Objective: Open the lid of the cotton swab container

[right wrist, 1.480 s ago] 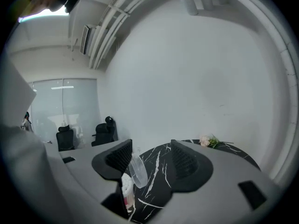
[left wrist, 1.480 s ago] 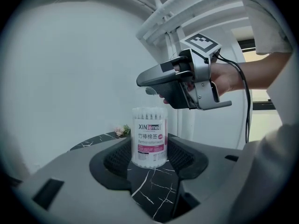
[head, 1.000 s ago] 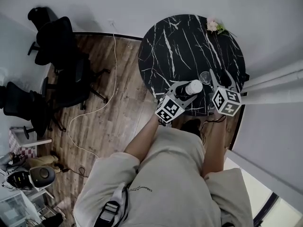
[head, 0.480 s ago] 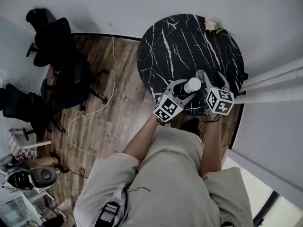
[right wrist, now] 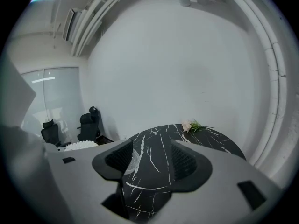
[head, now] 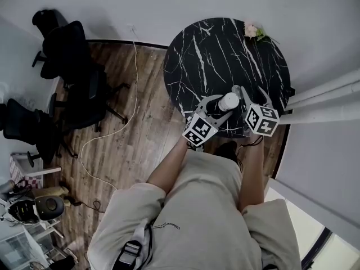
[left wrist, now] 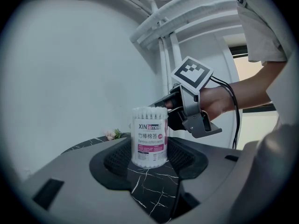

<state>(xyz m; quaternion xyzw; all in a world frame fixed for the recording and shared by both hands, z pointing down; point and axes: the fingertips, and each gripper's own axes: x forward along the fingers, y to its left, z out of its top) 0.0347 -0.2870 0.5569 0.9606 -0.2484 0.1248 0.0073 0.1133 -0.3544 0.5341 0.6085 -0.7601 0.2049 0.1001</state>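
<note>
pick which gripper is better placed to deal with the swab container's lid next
Right. The left gripper is clamped on the cotton swab container, steadying it; the right gripper has its jaws apart, gripping nothing, close beside the container's top.

We record that the right gripper (head: 247, 90) has shifted left, closing on the cotton swab container (head: 228, 102); its marker cube (head: 261, 120) now sits nearer that container.
</note>
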